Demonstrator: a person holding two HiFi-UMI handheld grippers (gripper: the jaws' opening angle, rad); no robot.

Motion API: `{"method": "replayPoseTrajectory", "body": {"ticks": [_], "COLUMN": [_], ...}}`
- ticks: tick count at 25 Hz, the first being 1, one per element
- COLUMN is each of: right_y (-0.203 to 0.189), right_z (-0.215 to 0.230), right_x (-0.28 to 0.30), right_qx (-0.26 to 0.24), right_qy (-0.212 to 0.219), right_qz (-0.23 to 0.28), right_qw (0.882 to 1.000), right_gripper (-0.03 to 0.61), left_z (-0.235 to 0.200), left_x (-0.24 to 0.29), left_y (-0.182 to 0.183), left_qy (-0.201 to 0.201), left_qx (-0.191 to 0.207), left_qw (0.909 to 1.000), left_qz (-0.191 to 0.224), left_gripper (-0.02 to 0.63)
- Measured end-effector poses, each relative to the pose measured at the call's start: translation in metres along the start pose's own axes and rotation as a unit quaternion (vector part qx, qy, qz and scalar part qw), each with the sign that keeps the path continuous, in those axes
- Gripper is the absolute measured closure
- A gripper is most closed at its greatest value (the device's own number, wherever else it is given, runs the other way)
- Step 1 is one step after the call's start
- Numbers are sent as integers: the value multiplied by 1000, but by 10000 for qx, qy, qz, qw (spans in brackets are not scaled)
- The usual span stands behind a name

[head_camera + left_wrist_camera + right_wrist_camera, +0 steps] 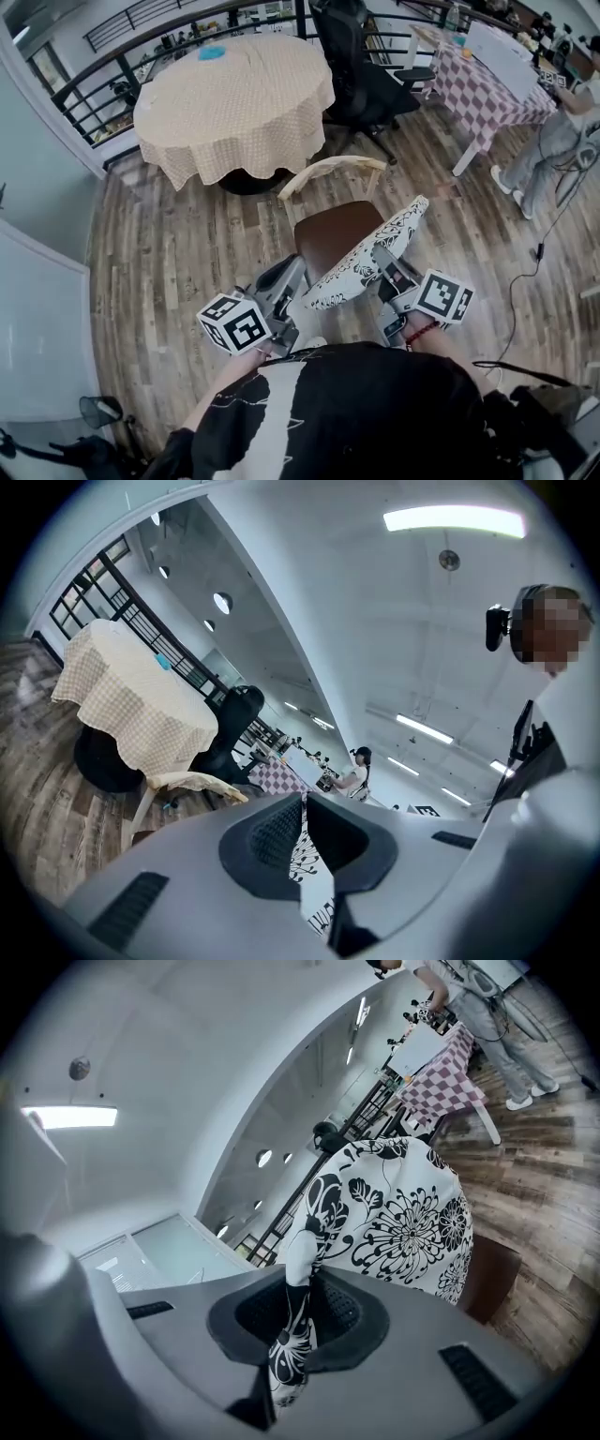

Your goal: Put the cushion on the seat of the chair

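Wood-plank floor (pixel 159 272) throughout. One white cushion with black floral print (pixel 370 248) spans the two tongs, tilted, over the brown seat (pixel 328 234) of one pale wooden chair (pixel 328 173) just ahead of them. Left gripper (pixel 289 281) and right gripper (pixel 389 267) each pinch an opposite edge, apparently so that it lowers spread flat.

Shows a flat cushion (pixel 364 255), white with a black flower print, held up in the air over the near right part of the chair (pixel 328 216), pinched at two of its edges. Slants steeply, far right end high and near left end low, across the front of the seat (pixel 323 239). Shows the chair upright, seat dark brown and bare, with a pale curved wooden backrest (pixel 328 172) on the side away from the cushion.
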State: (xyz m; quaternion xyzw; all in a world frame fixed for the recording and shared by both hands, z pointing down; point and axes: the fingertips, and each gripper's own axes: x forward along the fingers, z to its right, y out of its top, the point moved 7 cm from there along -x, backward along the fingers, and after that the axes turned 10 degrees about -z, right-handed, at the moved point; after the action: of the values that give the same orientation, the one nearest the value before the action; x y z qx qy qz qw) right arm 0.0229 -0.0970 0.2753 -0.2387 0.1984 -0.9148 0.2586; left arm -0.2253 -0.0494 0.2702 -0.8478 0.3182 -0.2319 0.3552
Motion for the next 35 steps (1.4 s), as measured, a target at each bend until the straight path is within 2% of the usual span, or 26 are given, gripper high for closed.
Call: {"method": "replayPoseTrajectory", "body": {"ticks": [6,13,16,20,22,26,32,35], "right_y": [8,31,37,56,67,92,139,151], "right_z": [9,28,37,54,64,79,97,104], "right_x": [33,75,95,126,141,169,203,215], "right_qx": [146,320,438,650,800,912,1061,1380], "right_qy": [-164,-339,-393,-400,-391,-398,-168,-56], "right_qz": [194,125,20,-32,-2,10,400,792], "right_qw": [9996,9988,9983,9971,9960,9950,9934,9872], "right_gripper": [541,541,541,541,541,541,541,541], "left_z": [-37,-68,-83,-106,-115,-123,-128,-129], "left_x": [9,35,39,49,54,65,95,107], "left_y": [0,-8,-5,4,10,21,33,40], "left_qy": [-63,-3,181,745,829,691,891,889], "left_qx": [-226,-471,-485,-314,-340,-666,-680,-676], "left_qw": [9997,9978,9969,9928,9926,9945,9927,9928], "left_qz": [-122,-462,-585,-885,-822,-414,-440,-434], "left_gripper": [584,584,584,588,588,592,592,592]}}
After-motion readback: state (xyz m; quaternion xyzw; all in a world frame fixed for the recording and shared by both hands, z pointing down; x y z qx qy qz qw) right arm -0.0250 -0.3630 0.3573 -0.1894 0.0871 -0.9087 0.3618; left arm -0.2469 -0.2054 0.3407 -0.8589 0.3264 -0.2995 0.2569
